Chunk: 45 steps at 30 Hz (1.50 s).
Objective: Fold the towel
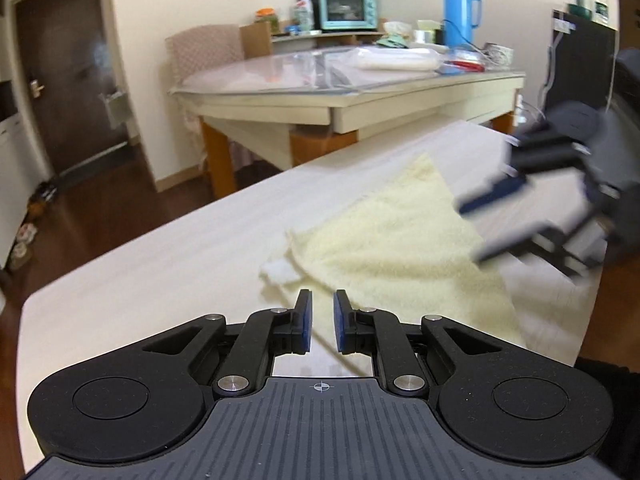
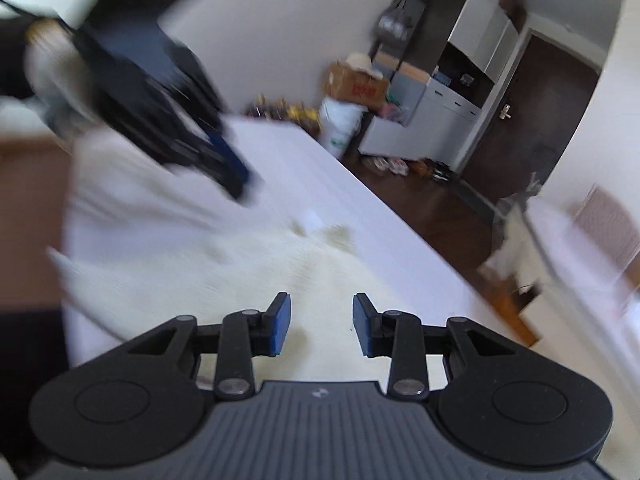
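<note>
A pale yellow towel (image 1: 400, 248) lies on the white table (image 1: 160, 272), folded over, with a small white tag at its left corner. My left gripper (image 1: 322, 298) hovers just short of that corner. Its blue pads stand a narrow gap apart with nothing between them. In the left wrist view my right gripper (image 1: 472, 232) is a blur over the towel's right edge. In the right wrist view the towel (image 2: 260, 272) spreads below my right gripper (image 2: 322, 300), which is open and empty. The left gripper (image 2: 236, 184) shows there blurred, above the table (image 2: 320, 168).
Beyond the white table stands a glass-topped table (image 1: 360, 80) with a blue thermos (image 1: 460, 12) and a teal oven (image 1: 348, 8). A dark door (image 1: 68, 72) is at the left. Boxes and a white bucket (image 2: 340, 124) sit on the dark wooden floor (image 2: 432, 200).
</note>
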### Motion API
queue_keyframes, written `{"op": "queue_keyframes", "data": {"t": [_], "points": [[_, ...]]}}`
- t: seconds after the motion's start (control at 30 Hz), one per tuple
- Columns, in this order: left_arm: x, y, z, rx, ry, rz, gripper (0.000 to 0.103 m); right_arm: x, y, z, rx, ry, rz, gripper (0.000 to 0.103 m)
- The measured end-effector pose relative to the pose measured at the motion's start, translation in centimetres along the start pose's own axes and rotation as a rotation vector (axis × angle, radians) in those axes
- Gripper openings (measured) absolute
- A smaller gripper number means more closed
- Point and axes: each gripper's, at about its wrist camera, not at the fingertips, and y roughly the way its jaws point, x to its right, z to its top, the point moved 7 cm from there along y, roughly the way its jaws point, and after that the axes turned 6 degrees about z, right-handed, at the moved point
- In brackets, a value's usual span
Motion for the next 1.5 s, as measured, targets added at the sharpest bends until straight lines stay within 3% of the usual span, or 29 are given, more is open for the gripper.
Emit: {"op": "queue_keyframes", "data": {"t": [0.17,0.33,0.73,0.9,0.93,0.97,1.1,1.33,1.5], "points": [[0.4,2.1,1.1,-0.005,0.030,-0.031,0.015,-7.2,-3.2,-0.7,0.051,-0.014,0.124,0.040],[0.7,2.8,1.1,-0.016,0.045,-0.030,0.016,-11.8,-2.9,-0.8,0.014,-0.054,0.092,0.042],[-0.8,1.3,-0.1,0.005,0.023,-0.012,0.022,-12.6,0.1,-0.9,-0.054,-0.071,0.069,0.040],[-1.1,1.1,-0.4,0.004,0.011,-0.022,0.022,-12.0,0.5,-1.3,-0.067,-0.082,0.070,0.025],[-1.1,1.0,-0.4,0.005,0.010,-0.026,0.023,-12.1,0.3,-1.3,-0.064,-0.089,0.078,0.014],[-1.1,1.1,-0.3,0.006,0.008,-0.030,0.023,-12.3,-0.3,-1.3,-0.061,-0.095,0.094,0.011],[-1.0,1.5,0.2,0.008,0.010,-0.028,0.024,-12.7,-2.2,-1.7,-0.050,-0.088,0.175,0.009],[-0.8,3.6,-0.6,-0.058,0.114,0.034,0.026,-13.1,-4.6,-2.1,-0.015,-0.076,0.228,0.009],[-1.4,3.7,-1.2,-0.079,0.122,0.039,0.030,-11.8,-6.7,-1.6,0.055,-0.021,0.271,0.009]]}}
